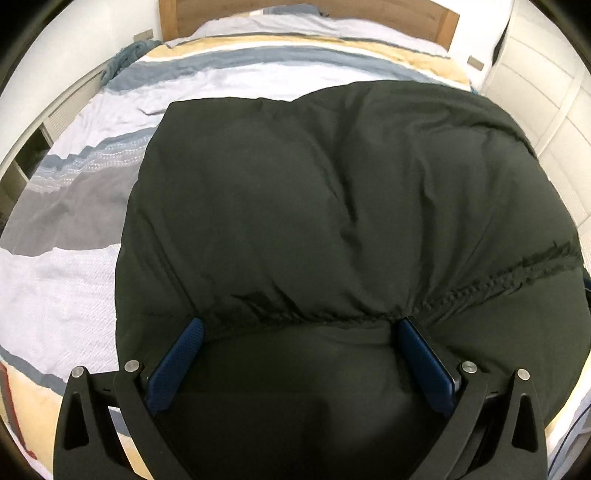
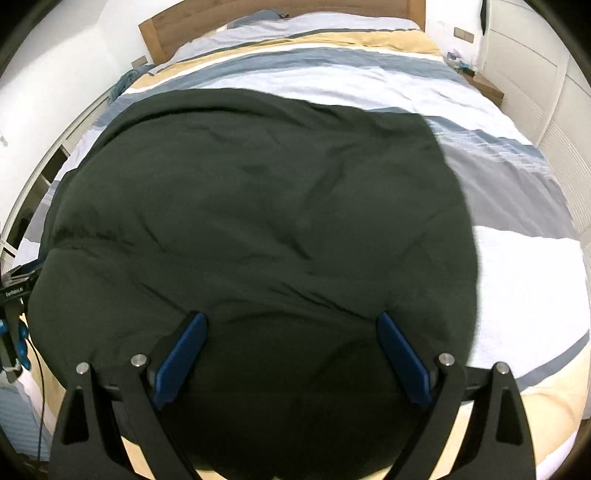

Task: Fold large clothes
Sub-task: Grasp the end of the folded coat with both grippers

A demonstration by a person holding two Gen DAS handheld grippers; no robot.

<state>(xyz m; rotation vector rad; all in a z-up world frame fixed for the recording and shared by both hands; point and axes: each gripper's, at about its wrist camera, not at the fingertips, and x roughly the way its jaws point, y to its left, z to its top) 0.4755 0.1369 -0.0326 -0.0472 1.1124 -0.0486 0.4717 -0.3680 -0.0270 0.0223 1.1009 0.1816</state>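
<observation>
Left wrist: my left tool [image 1: 297,325] is spread wide with nothing pinched, its blue pads [image 1: 177,365] riding over the near end of one dark green garment [image 1: 314,206]. The garment lies flat on the bed [image 1: 66,302], over a striped duvet, near hem toward me. A gathered seam [image 1: 461,284] runs across just past the fingertips. Looks puffy and soft, probably light but bulky; fabric seems smooth, so it may slip. I'd pinch at the seam or a hem corner, not the padded middle

Right wrist: my right tool [image 2: 291,321] is also wide apart, empty, hovering over the same garment [image 2: 251,206], which spreads left of centre with bare duvet on the right. Wooden headboard [image 2: 273,11] at the far end. The other tool shows at the left edge, beside the garment

Count: one garment, one bed, two tools. Judging by the flat spread, folding looks barely begun
</observation>
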